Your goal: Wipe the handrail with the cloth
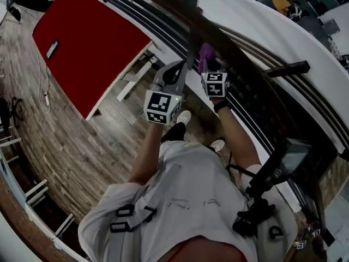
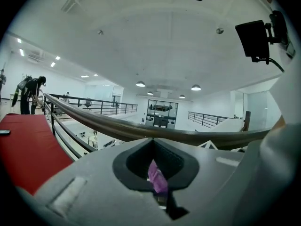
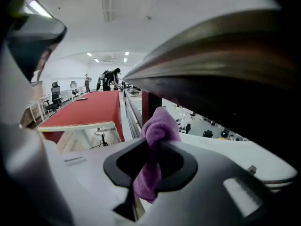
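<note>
The dark handrail (image 1: 262, 86) curves from upper left to right in the head view, and it crosses the left gripper view (image 2: 117, 128) just above the jaws. A purple cloth (image 1: 206, 53) sits bunched at the tip of my right gripper (image 1: 210, 65), close under the rail (image 3: 225, 65). That gripper (image 3: 153, 159) is shut on the cloth (image 3: 160, 124), which bulges above the jaws and hangs below them. My left gripper (image 1: 184, 70) is beside it, also at the rail. Its jaws (image 2: 157, 173) are shut, with a thin strip of purple cloth (image 2: 158, 178) pinched in the notch.
A red-topped table (image 1: 87, 42) stands on the wooden floor (image 1: 82, 146) to the left. Thin lower rail bars (image 2: 66, 128) run under the handrail. A black screen on a mount (image 1: 289, 157) is at my right side. People (image 2: 30, 91) stand far off.
</note>
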`<state>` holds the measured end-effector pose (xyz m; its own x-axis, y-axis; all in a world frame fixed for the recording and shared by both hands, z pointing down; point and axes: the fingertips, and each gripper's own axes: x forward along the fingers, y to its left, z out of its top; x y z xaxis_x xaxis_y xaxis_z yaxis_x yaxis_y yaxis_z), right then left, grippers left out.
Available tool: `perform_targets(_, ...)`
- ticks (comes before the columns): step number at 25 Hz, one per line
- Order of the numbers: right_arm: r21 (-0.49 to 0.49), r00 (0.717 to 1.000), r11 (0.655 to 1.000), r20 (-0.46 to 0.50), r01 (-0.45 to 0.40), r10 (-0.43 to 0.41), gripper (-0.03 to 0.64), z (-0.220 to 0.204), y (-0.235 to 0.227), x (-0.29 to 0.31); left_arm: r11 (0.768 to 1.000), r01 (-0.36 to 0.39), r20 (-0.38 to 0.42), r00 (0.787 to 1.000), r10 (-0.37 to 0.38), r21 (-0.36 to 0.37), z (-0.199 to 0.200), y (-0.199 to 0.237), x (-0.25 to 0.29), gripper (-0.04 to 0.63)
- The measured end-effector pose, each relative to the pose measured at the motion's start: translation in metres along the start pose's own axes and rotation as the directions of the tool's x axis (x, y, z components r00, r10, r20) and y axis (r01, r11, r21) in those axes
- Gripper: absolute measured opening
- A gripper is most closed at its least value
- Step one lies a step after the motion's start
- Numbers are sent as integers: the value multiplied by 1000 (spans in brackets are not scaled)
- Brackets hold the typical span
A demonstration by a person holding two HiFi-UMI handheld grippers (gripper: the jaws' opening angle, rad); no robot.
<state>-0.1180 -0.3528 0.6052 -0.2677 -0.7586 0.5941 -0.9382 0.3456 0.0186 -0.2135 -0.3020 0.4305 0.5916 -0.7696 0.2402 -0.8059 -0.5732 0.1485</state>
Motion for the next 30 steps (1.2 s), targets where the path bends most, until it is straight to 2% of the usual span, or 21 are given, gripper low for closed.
perform_targets(3,8,1000,1000,-26,8,-7,54,-3,-3,25,1000,14,-21,1000,-14,-1,-5,2,2,2)
perform_targets(9,-155,985,986,-147,67,-90,54,-27,-25,82,1000,20,-44,999,-20,-8,-14,11,9,2)
perform_targets(13,-235,981,972,-190,2,-48,52,-27,-13,90,1000,8,-51,999,-10,-28,-18,13,7,2)
perform_targets(17,-155,983,986,-182,-59,30,51,-22,-5,96,999,10,-47,999,-12,-40,-22,17,13,2)
perform_targets(18,-166,983,983,-180,-73,42,52,-22,-5,97,999,12,-46,999,-13,-41,-21,17,14,2)
perform_targets(22,-362,978,927,-205,-99,24,52,-43,1,104,999,2,-41,999,-4,-38,-18,16,13,2)
perform_targets(26,-439,977,893,-212,-95,0,51,-60,-1,86,1000,-8,-31,1000,7,-26,-11,-7,5,2)
perform_targets(28,-401,952,905,-307,-143,14,52,-86,-2,77,1000,-9,-24,1000,8,-28,-9,-15,3,2)
perform_targets(30,-302,907,941,-421,-151,10,50,-129,-8,64,1000,-5,-18,1000,4,-29,-8,-21,4,2)
